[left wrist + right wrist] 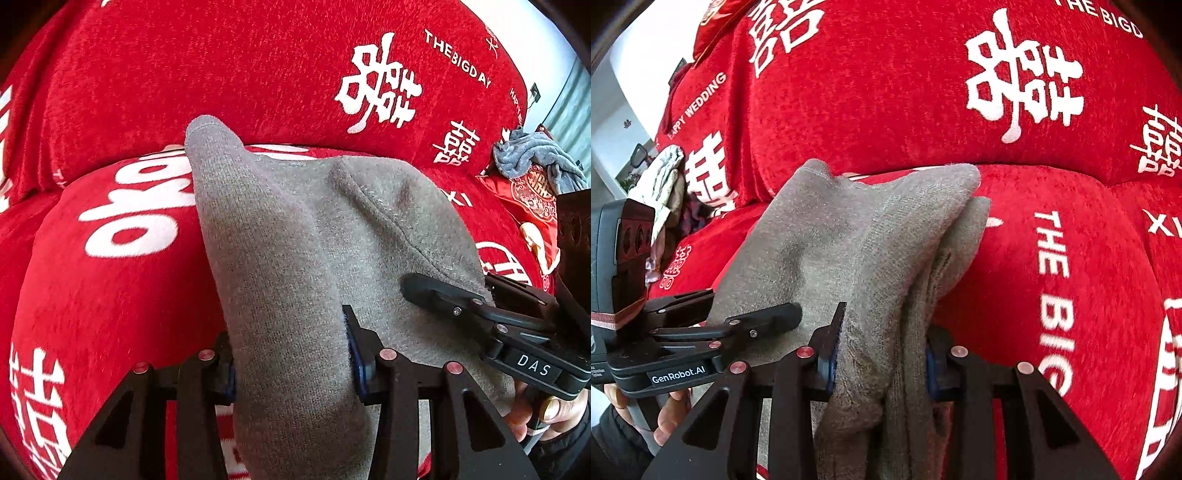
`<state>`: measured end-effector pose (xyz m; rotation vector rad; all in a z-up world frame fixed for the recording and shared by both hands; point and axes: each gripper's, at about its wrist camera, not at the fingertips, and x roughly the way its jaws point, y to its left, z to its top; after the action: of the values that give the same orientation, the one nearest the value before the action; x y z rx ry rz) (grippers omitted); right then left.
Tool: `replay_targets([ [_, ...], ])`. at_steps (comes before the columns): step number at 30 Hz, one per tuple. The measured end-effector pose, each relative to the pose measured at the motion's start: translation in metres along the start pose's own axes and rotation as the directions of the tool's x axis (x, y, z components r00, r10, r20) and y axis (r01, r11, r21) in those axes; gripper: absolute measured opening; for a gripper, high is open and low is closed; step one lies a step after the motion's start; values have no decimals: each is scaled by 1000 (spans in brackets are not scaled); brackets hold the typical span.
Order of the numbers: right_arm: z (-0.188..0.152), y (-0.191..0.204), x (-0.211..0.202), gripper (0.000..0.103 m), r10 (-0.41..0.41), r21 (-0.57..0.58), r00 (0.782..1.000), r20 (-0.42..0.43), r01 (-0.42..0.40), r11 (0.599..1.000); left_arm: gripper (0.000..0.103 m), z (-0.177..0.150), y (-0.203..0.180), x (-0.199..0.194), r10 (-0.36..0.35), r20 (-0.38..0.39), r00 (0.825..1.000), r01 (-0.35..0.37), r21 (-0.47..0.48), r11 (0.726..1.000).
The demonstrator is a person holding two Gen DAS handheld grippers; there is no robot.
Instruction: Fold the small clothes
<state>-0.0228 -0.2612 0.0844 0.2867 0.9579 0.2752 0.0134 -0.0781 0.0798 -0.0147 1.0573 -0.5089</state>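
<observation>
I have the grey knit garment lifted off the red sofa cover, hanging between my two claws with its far end drooping toward the seam where the seat meets the backrest. It looks like a small sock-like or sleeve-like piece, already doubled in places; from the right wrist view I count at least two layers bunched together.

My left claw is partly closed, its blue pads pinching a thick band of the knit. My right claw is closed a little tighter on the stacked layers at the neighbouring edge. Each claw shows in the other's view, so the two sit very near each other.

My worry is that the grips are on bunched cloth, not on a clean edge. If one layer slides out of the right claw as I carry the fabric over, the fold will land crooked. The claws could also knock together, being this near. The plush cover may drag on the hanging end and roll it under.

Further off, a grey-blue cloth lies on a red cushion to one side, and a pale crumpled garment sits at the other end of the sofa, both well apart from my work.
</observation>
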Motion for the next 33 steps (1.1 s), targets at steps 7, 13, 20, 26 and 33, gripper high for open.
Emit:
replay_targets([
  [7, -28, 22, -7, 37, 3, -17, 1000, 0, -3, 1000, 46, -29, 3, -16, 24, 8, 1000, -24, 8, 1000],
  [13, -47, 37, -15, 37, 3, -35, 1000, -1, -3, 999, 46, -53, 4, -28, 24, 20, 1000, -25, 7, 1000],
  [20, -69, 44, -21, 37, 5, -42, 1000, 0, -5, 999, 46, -78, 3, -33, 31, 25, 999, -31, 11, 999],
  [26, -83, 42, -16, 37, 10, -39, 1000, 2, -10, 999, 46, -95, 4, -31, 41, 41, 998, -42, 8, 999],
  [33, -88, 31, -14, 47, 0, -41, 1000, -12, 0, 999, 75, -102, 7, -35, 120, 61, 991, -121, -1, 993],
])
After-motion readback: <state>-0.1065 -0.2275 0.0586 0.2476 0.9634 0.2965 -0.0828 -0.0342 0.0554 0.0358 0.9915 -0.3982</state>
